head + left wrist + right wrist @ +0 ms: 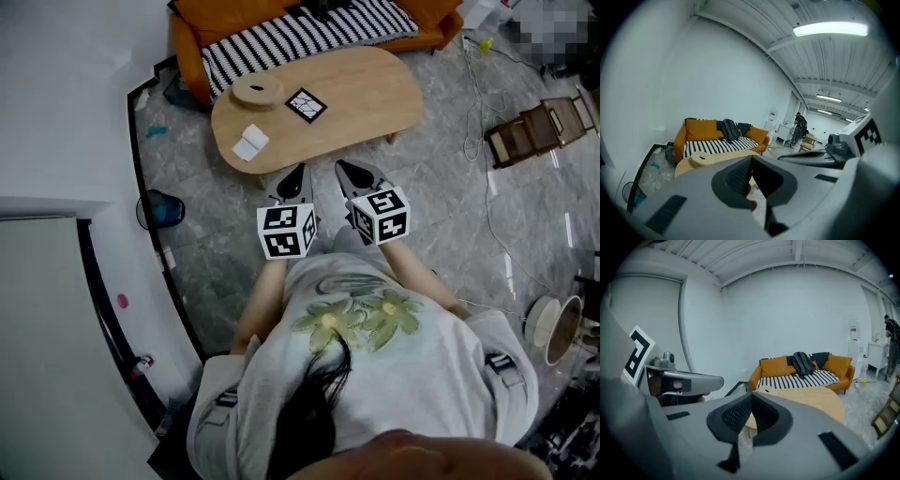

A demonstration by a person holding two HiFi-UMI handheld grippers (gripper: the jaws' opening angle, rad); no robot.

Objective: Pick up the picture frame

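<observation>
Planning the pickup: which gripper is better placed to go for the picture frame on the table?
Probably the left gripper: the picture frame lies almost straight ahead of it; the right gripper sits further aside. Both are shut.

Head view looks steeply down — both gripper views face the sofa [699,129] [774,366].

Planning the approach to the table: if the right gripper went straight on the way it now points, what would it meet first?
Probably the near edge of the oval light-wood coffee table; the shut right gripper aims slightly down toward it. Depth is unclear, so the grey floor may come first.
</observation>
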